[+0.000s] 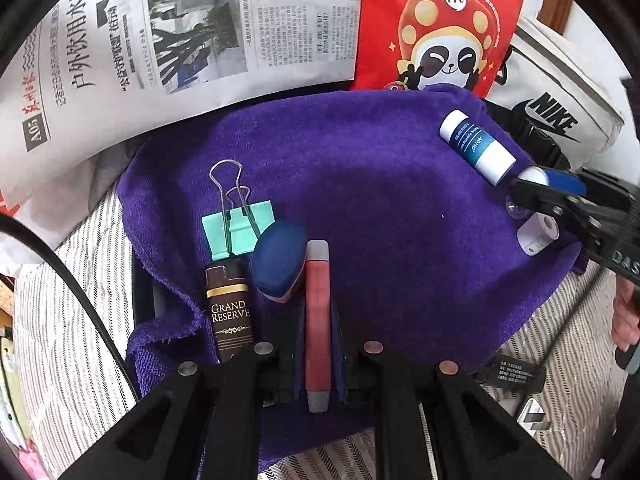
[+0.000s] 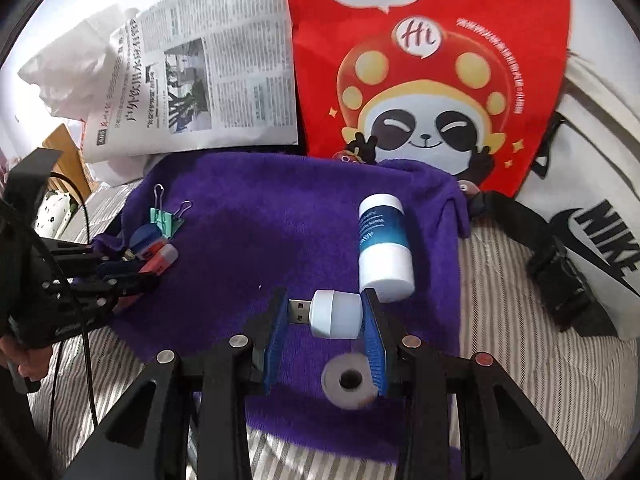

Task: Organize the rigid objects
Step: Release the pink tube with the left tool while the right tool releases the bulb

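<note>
Left gripper [image 1: 318, 320] clamped on red stick [image 1: 318, 292], over purple towel [image 1: 360, 184]; right gripper [image 2: 326, 314] pinching USB light [image 2: 334, 314]; beside it bottle [image 2: 384, 248] and tape roll [image 2: 350, 380]; green clip [image 1: 240, 228], blue eraser [image 1: 278, 260], brown tube [image 1: 230, 312] near left.

Bright daylight is washing both views; a soft shadow is darkening the purple towel [image 2: 248, 232], and fisheye bending is warping dark-vignetted edges.
</note>
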`<state>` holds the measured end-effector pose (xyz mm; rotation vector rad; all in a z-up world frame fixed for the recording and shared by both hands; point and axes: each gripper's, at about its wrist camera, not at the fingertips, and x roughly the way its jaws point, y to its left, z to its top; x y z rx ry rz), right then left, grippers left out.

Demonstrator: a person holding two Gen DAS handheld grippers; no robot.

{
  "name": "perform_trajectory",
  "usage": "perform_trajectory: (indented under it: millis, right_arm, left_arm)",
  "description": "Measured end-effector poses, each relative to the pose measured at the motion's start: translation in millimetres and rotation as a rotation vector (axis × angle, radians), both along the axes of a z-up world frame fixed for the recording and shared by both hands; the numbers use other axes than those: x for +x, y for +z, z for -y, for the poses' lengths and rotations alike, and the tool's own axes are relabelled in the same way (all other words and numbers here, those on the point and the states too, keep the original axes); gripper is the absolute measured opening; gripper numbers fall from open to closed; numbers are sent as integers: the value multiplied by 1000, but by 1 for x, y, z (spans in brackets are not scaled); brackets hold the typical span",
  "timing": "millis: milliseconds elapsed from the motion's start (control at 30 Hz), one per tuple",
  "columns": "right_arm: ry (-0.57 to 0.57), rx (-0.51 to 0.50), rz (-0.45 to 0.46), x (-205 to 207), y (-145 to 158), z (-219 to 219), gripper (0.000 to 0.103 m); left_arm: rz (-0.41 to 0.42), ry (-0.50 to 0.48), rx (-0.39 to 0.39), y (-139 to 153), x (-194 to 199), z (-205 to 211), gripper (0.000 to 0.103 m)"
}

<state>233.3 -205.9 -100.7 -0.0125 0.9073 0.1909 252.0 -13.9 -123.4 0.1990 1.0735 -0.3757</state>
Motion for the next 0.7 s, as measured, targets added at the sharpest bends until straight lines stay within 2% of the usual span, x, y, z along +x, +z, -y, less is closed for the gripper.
perform_trajectory:
  millis: [233,500,600,700]
  right_arm:
    - [12,-6,-53,24,-17,-8,36]
    - [16,-28,-69,35,-30,-13,36]
    - [21,-22,-66,35,-31,-11,36]
    - [34,-27,-60,34,-32,-12,36]
  left_arm:
    - [6,-1,-17,0,0,-1,12]
    - [13,-6,-23,0,-5,-3,13]
    - [0,-13,-56,0,-5,-5,20]
    - [-5,-11,-56,1,-5,-3,26]
